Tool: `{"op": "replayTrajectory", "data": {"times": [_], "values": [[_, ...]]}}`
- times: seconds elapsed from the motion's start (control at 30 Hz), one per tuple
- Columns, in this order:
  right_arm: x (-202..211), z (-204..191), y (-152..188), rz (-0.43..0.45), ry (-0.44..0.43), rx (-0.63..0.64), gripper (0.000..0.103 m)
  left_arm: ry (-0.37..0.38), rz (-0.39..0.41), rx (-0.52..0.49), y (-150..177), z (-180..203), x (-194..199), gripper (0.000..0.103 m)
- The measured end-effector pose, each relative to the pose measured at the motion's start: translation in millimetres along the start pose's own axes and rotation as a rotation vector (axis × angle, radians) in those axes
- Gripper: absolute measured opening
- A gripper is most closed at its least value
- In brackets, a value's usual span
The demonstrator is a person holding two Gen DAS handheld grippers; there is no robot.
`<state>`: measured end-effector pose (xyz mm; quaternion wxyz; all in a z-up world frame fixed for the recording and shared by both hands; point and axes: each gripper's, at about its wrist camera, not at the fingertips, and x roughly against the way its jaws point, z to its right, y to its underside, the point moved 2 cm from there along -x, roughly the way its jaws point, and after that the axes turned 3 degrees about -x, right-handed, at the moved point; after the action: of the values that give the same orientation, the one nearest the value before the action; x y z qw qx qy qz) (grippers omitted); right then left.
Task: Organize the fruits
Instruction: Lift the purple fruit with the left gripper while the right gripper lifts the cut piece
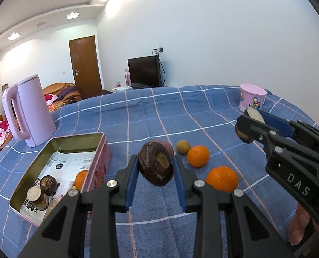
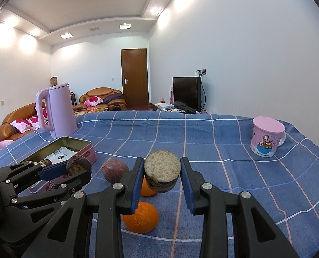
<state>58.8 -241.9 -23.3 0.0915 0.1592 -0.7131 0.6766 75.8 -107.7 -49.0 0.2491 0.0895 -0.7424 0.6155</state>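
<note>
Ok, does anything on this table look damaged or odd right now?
Yes. The fruit in the left gripper is a dark purple-brown fruit with wrinkled skin and a rough yellowish patch. The right gripper holds a cut piece showing a flat pale face. The oranges on the cloth look sound.

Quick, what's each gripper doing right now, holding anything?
Left gripper: shut on a dark round fruit.
Right gripper: shut on a flat-cut fruit piece.
</note>
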Motion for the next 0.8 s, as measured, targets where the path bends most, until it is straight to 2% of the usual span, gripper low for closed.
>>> {"op": "replayTrajectory", "data": {"times": [0.3, 0.8], "values": [[5.8, -1.4, -0.8, 0.031, 0.001, 0.010, 0.035, -0.023, 0.045, -0.010, -0.7, 0.4, 8.9, 0.034], [6.6, -7.2, 0.3, 0.044, 0.038, 0.038, 0.035, -0.048, 0.068, 0.003, -2.1, -15.3, 12.4, 0.034]]}}
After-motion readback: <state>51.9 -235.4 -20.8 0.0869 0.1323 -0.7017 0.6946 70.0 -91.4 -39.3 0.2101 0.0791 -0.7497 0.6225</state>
